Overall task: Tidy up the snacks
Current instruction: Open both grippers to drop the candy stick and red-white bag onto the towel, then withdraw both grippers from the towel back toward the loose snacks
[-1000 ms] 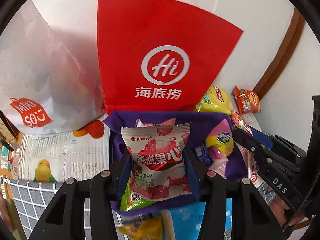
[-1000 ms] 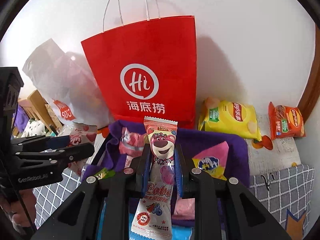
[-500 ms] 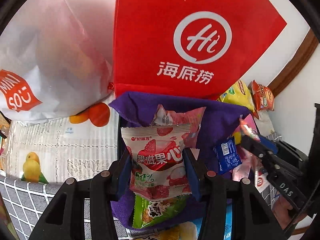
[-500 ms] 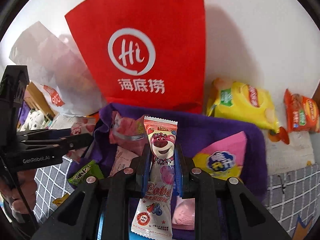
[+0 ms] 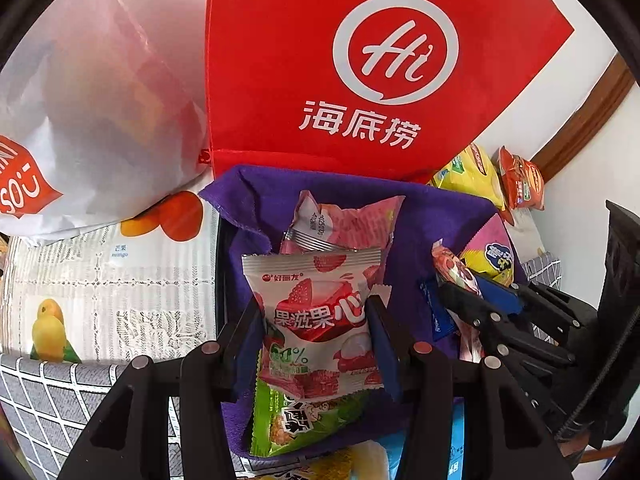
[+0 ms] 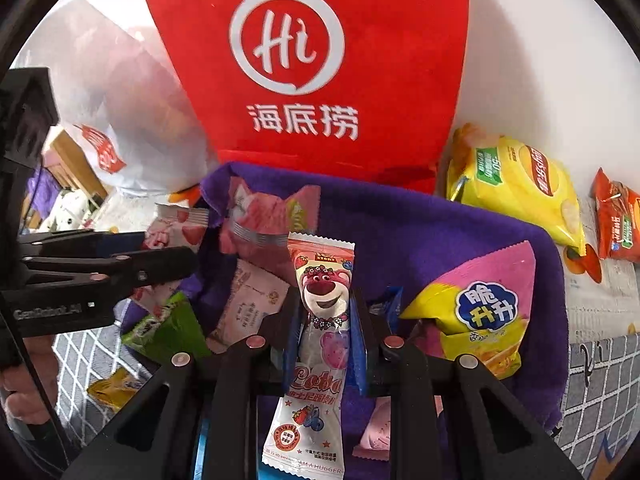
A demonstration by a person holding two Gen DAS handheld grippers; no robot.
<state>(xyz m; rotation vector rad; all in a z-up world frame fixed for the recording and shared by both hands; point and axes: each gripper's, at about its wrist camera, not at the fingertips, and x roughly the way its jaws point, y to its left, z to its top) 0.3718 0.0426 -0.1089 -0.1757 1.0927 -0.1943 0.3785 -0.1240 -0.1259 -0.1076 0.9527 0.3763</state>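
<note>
Left wrist view: the left gripper (image 5: 316, 328) was clamped on a strawberry packet (image 5: 316, 312) at lower centre, the pads pressing its two side edges so it stood upright with the print facing the camera. It hung over a purple bin (image 5: 448, 208) in the middle of the frame — probably the collecting place for the snacks. Inside the bin lay a pink packet (image 5: 344, 224) just behind the held one and a green packet (image 5: 304, 420) below it. The right gripper (image 5: 460, 292) reached in from the right edge. A red bag (image 5: 360, 72) filled the top of the frame, standing against the bin's far side, with a white bag (image 5: 92, 120) at upper left. The tablecloth (image 5: 100, 280) showed at lower left.

Right wrist view: the right gripper (image 6: 326, 320) was closed tight on a slim bear packet (image 6: 322, 340) at lower centre, gripped at its narrow waist so both ends stuck out free. It too sat above the purple bin (image 6: 420, 232), which held the pink packet (image 6: 264, 224), the green packet (image 6: 164, 328) and a pink-yellow packet (image 6: 480, 304) at right. The left gripper (image 6: 176, 256) came in from the left edge with a corner of the strawberry packet (image 6: 180, 228) showing. A yellow bag (image 6: 516, 188) and an orange bag (image 6: 616, 216) lay outside the bin at right, seemingly not yet sorted — both held packets looked ready for release.
</note>
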